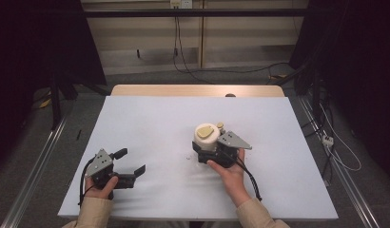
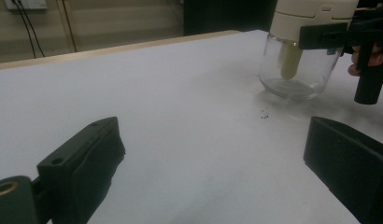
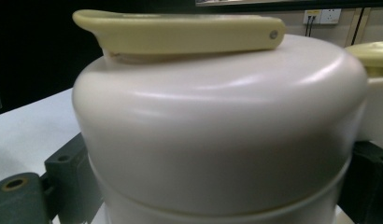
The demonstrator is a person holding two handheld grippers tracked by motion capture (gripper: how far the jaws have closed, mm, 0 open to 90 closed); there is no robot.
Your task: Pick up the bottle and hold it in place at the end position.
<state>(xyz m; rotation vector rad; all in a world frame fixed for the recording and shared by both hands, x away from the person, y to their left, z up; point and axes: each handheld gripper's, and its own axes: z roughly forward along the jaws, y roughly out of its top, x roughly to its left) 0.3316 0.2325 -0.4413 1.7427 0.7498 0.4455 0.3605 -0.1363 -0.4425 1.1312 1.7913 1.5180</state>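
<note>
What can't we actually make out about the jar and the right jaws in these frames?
- Glass jar contents: in the left gripper view the top edge cuts off the cream lid; the pale piece inside is too blurred to identify.
- Jaw contact: in the right gripper view the lid hides the right gripper's inner faces.
- Specks on the white table: too small to identify.
- High view: the right gripper covers the jar's body.

The right gripper (image 1: 213,148) clamps the cream-lidded jar (image 1: 207,137) at table (image 1: 150,118) centre; the left gripper (image 1: 129,164), jaws spread, rests at eight o'clock.
</note>
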